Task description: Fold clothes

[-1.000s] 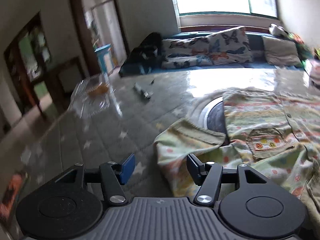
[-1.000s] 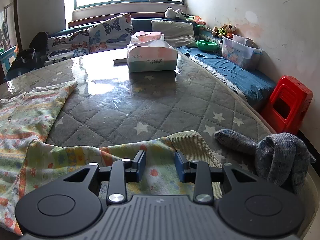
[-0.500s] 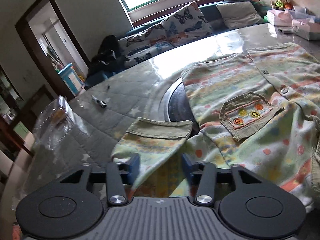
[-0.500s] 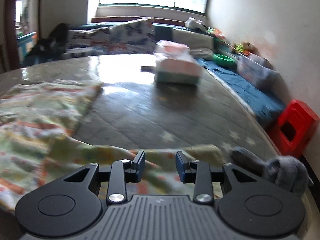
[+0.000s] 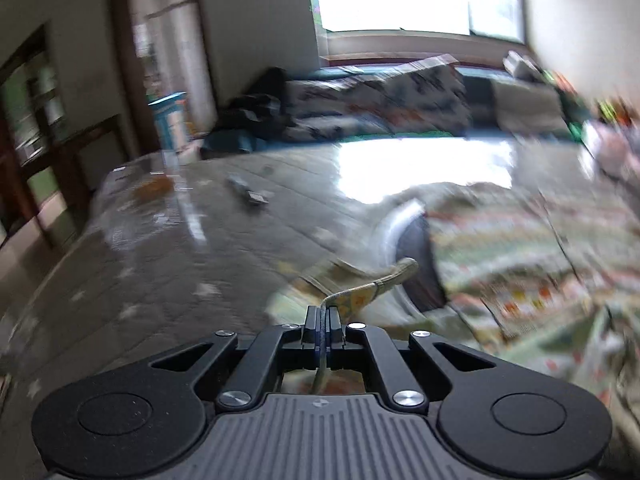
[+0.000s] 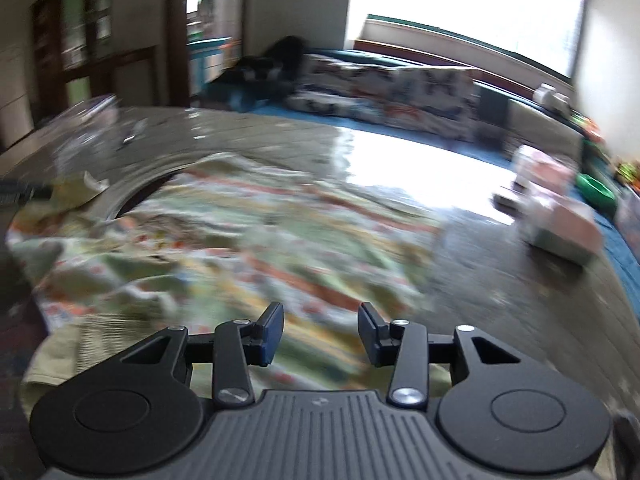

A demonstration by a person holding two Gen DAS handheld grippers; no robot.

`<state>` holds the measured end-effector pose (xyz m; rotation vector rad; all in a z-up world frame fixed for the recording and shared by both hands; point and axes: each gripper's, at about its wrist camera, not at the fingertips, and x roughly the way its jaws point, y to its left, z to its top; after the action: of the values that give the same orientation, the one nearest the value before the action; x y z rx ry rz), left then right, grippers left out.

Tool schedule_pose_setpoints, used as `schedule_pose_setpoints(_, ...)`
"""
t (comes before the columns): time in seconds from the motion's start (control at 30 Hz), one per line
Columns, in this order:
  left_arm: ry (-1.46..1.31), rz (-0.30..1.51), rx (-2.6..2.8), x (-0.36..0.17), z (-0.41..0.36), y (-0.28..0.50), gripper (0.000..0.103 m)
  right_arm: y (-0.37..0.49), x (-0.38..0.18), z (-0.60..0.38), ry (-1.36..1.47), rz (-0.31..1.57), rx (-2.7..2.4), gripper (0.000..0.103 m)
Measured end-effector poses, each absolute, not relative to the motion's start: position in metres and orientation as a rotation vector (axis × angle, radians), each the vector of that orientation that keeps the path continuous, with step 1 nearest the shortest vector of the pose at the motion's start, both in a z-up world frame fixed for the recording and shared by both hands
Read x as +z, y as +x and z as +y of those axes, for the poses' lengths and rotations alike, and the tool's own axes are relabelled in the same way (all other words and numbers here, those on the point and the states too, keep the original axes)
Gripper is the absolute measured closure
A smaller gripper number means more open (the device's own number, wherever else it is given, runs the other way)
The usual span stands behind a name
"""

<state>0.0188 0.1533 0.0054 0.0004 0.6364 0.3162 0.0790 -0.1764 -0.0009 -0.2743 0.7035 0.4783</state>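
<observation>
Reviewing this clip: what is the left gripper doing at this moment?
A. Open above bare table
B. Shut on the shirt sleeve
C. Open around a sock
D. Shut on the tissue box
B. The left gripper has its jaws pressed together with a strip of the shirt sleeve pinched between them.

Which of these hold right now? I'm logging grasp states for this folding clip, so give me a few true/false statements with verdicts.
1. The left gripper has its jaws shut on a sleeve of the patterned shirt. True.
2. The right gripper also clamps cloth. False: its jaws stand open above the shirt.
3. A tissue box sits on the table. True.
4. The shirt is already folded into a neat square. False: it lies spread and rumpled.
</observation>
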Motion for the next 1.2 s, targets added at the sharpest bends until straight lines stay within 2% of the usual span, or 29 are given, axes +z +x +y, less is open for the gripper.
schedule_pose_setpoints(0.2,-0.187,0.609,0.513,0.010,0.206,-0.016,0.100,0.069,-0.008,-0.125,-0.360,0.705,0.624,0.062)
schedule_pose_setpoints(0.43,-0.309,0.698,0.663,-0.015,0.243,-0.042,0.097,0.056,-0.014,-0.091,-0.425,0.709,0.727,0.062)
schedule_pose_setpoints(0.63,-0.236,0.686,0.604,-0.004,0.228,-0.034,0.088,0.046,-0.017,-0.065,-0.468,0.708,0.798,0.062)
schedule_pose_setpoints(0.73,-0.158,0.703,0.550,-0.004,0.215,-0.015,0.071,0.041,-0.016,-0.047,-0.475,0.696,0.850,0.062)
schedule_pose_setpoints(1.03,-0.078,0.759,0.532,-0.015,0.222,0.026,0.068,0.014,-0.024,-0.003,-0.533,0.696,1.047,0.064)
schedule_pose_setpoints(1.07,-0.068,0.759,0.534,-0.016,0.222,0.028,0.068,0.012,-0.026,0.000,-0.538,0.697,1.057,0.064)
schedule_pose_setpoints(1.2,-0.034,0.757,0.540,-0.018,0.224,0.034,0.067,0.007,-0.035,0.010,-0.551,0.708,1.076,0.077)
